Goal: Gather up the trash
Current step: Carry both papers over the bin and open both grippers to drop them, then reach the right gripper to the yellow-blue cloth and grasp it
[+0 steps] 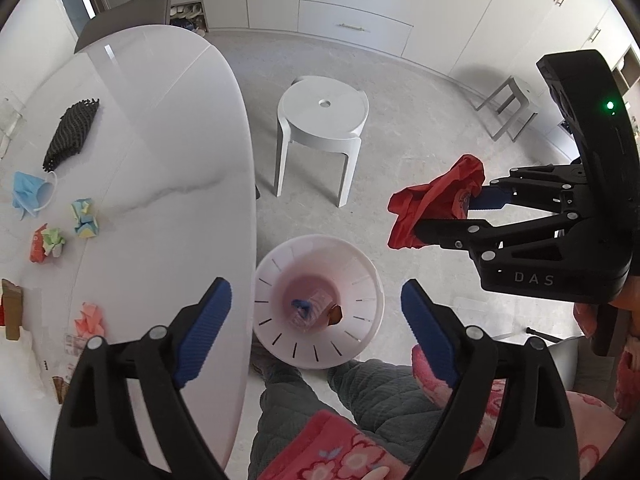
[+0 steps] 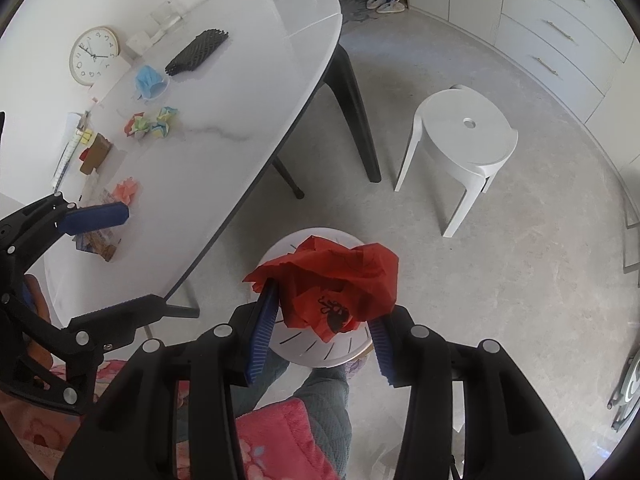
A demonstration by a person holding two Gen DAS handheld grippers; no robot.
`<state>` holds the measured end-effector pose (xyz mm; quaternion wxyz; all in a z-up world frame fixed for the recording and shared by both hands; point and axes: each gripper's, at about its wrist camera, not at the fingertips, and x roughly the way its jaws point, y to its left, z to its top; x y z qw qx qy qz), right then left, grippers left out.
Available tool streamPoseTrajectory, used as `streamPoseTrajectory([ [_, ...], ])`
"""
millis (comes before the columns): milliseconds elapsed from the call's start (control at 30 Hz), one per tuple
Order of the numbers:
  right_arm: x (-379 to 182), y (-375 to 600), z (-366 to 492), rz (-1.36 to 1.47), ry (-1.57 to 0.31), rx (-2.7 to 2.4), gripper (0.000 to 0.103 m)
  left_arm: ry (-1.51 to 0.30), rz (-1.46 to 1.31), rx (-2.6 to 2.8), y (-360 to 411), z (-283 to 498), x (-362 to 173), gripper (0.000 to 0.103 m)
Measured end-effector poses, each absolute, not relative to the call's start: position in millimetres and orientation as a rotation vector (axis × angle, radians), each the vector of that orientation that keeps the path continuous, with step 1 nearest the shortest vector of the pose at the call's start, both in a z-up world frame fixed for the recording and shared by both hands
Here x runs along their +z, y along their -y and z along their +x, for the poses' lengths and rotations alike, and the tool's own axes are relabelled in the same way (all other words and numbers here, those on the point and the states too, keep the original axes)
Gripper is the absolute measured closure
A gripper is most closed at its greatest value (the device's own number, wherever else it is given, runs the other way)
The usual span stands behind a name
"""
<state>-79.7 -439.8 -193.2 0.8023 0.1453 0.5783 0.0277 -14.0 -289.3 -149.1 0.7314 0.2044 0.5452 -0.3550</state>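
A white slotted trash bin (image 1: 320,300) stands on the floor beside the table, with a few scraps in its bottom; it also shows in the right wrist view (image 2: 316,352). My right gripper (image 2: 324,320) is shut on a crumpled red plastic bag (image 2: 340,284) and holds it over the bin; the left wrist view shows the bag (image 1: 432,204) to the bin's right. My left gripper (image 1: 316,328) is open and empty above the bin and the table edge. Crumpled coloured papers (image 1: 86,218), a blue face mask (image 1: 30,194) and a pink paper wad (image 1: 90,318) lie on the white table (image 1: 168,160).
A black mesh pouch (image 1: 72,134) lies on the table's far part. A white plastic stool (image 1: 322,120) stands on the floor beyond the bin. A clock (image 2: 94,56) leans at the wall by the table. The person's legs (image 1: 340,400) are below the bin. Drawers line the far wall.
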Motion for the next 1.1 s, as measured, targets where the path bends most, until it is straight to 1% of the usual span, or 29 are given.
streamPoseTrajectory([
  [133,-194,434,-77,0.311,-1.243,0.061,0.057,-1.187,0.453,-0.778,280,-10,-146,0.016],
  [333,-198,424,-70,0.300,-1.267,0.073,0.057,-1.176,0.443,-0.765,271,-5,-140,0.015],
  [433,-204,415,-67,0.289,-1.314,0.109,0.054,-1.171,0.430,-0.753,261,-1,-135,0.015],
  [467,-207,410,-66,0.287,-1.336,0.133,0.051,-1.170,0.429,-0.748,260,0,-134,0.015],
  [533,-208,405,-66,0.279,-1.351,0.136,0.029,-1.162,0.426,-0.739,254,2,-131,0.015],
  [600,-205,405,-66,0.276,-1.341,0.097,0.018,-1.153,0.416,-0.728,247,5,-127,0.015],
  [667,-201,409,-65,0.297,-1.325,0.069,0.015,-1.147,0.408,-0.714,241,8,-124,0.015],
  [733,-197,416,-62,0.315,-1.305,0.027,0.009,-1.143,0.396,-0.703,235,12,-122,0.015],
  [867,-186,427,-55,0.360,-1.265,-0.027,0.006,-1.142,0.389,-0.685,228,16,-120,0.015],
  [900,-184,428,-54,0.362,-1.259,-0.040,0.002,-1.142,0.388,-0.683,226,18,-120,0.015],
  [1100,-176,425,-43,0.340,-1.247,-0.080,0.003,-1.134,0.383,-0.669,215,22,-119,0.014],
])
